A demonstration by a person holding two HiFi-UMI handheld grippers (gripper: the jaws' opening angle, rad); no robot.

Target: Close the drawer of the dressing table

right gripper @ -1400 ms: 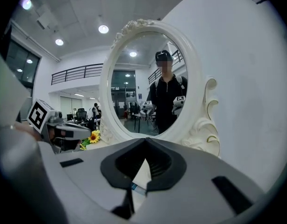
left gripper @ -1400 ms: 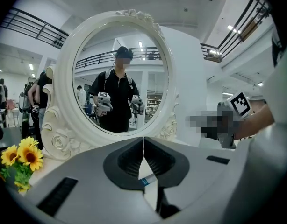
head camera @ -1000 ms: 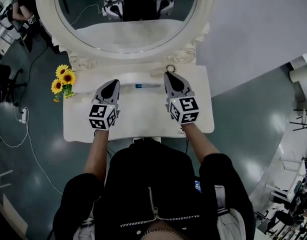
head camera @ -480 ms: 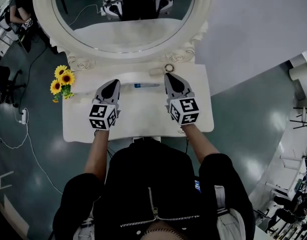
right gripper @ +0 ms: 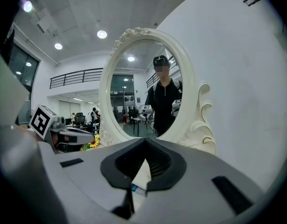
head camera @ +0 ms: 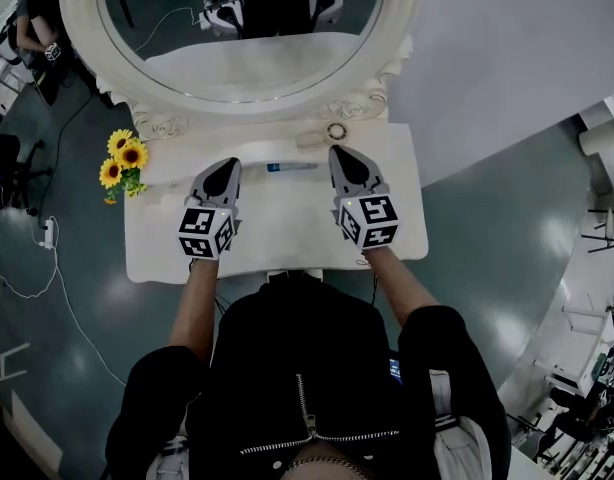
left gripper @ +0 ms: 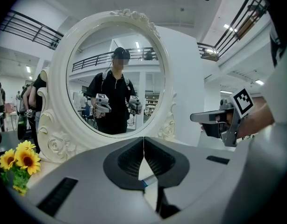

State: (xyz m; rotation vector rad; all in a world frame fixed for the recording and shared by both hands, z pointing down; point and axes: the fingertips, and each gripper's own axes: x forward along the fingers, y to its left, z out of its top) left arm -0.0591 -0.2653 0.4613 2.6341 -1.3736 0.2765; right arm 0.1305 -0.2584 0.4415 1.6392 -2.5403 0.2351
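Note:
The white dressing table [head camera: 157,238] stands in front of me, its oval mirror [head camera: 242,28] at the back. Both grippers hover level over its top, side by side, pointing at the mirror. My left gripper [head camera: 229,162] [left gripper: 143,141] is shut with nothing in it, and so is my right gripper [head camera: 339,151] [right gripper: 144,143]. A narrow white piece [head camera: 294,274] juts out at the table's front edge against my body. Whether it is the drawer front I cannot tell, because my torso hides the table's front.
A blue-and-white tube [head camera: 290,167] lies on the top between the two grippers' tips. A small ring [head camera: 336,130] and a pale stick [head camera: 309,140] sit near the mirror's base. Sunflowers [head camera: 125,158] stand at the table's left end. A cable [head camera: 27,268] runs over the floor on the left.
Both grippers stay where they were, still shut. Only the head view has drifted a little, so the mirror and table sit slightly higher in the picture.

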